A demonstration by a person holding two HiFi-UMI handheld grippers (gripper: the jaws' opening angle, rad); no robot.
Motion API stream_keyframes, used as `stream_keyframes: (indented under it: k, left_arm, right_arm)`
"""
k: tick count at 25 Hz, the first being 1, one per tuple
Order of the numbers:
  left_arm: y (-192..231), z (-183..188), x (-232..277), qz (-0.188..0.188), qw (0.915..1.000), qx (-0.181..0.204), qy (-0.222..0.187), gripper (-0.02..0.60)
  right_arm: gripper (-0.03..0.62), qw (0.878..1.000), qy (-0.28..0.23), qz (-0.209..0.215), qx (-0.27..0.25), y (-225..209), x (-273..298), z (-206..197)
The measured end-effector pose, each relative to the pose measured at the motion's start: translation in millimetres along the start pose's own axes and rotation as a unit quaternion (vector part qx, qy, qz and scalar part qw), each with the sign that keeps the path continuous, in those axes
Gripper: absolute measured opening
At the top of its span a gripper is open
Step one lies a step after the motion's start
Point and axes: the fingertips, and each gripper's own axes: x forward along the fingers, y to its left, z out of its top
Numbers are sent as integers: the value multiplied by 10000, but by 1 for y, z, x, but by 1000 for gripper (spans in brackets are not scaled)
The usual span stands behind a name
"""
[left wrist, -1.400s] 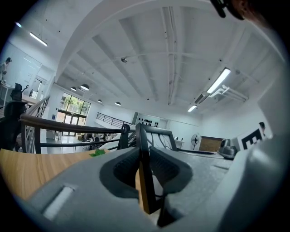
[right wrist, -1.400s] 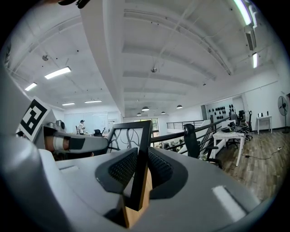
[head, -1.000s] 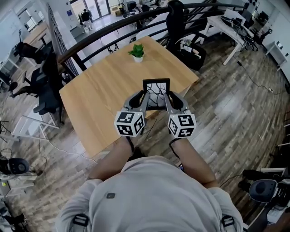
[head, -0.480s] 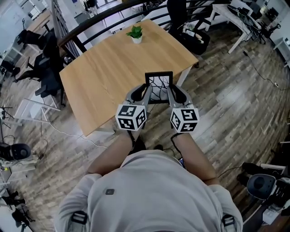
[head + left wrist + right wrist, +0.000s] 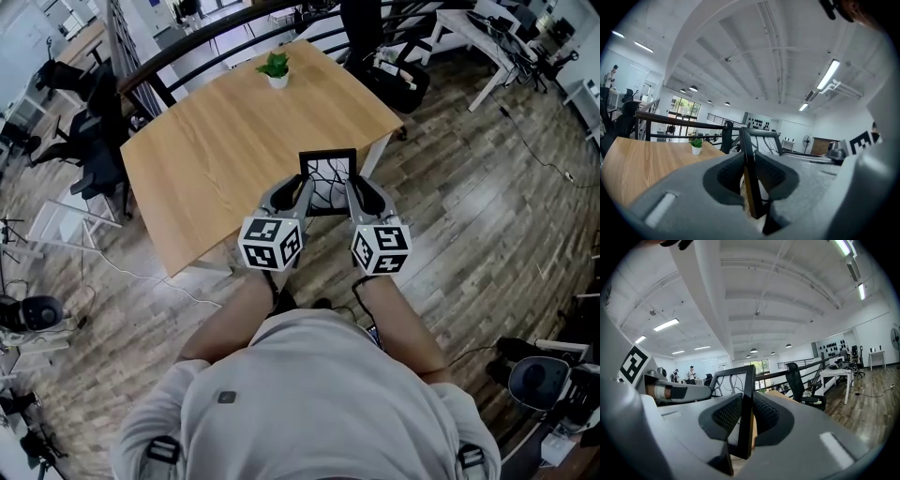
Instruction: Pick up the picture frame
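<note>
The picture frame (image 5: 327,181) is black-rimmed with a branch-line print, and it hangs upright in the air over the near edge of the wooden table (image 5: 216,141). My left gripper (image 5: 300,194) is shut on the frame's left side and my right gripper (image 5: 355,194) on its right side. In the left gripper view the frame's black edge (image 5: 750,187) is pinched between the ribbed pads of the left gripper (image 5: 749,174). The right gripper view shows the same: the frame's edge (image 5: 746,427) sits clamped in the right gripper (image 5: 745,416).
A small potted plant (image 5: 275,67) stands at the table's far side. A dark railing (image 5: 187,56) runs behind the table, with office chairs (image 5: 98,169) to the left. A white desk (image 5: 487,42) stands at the far right on the plank floor.
Both grippers have drawn the frame back toward the person, from over the tabletop to its near edge and slightly lower. The grip on both sides is unchanged.
</note>
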Motion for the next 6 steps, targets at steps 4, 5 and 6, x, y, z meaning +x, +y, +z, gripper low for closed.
stream_keyframes:
  k: [4, 5, 6]
  left_arm:
    - [-1, 0, -3, 13, 10000, 12, -21, 77]
    - [-1, 0, -4, 11, 10000, 18, -26, 77]
    - [-2, 0, -4, 10, 10000, 23, -31, 77]
  right_arm:
    - [84, 10000, -15, 16, 2, 2, -2, 0]
    - [84, 10000, -20, 14, 5, 2, -3, 0]
    - [84, 10000, -27, 14, 7, 3, -4, 0]
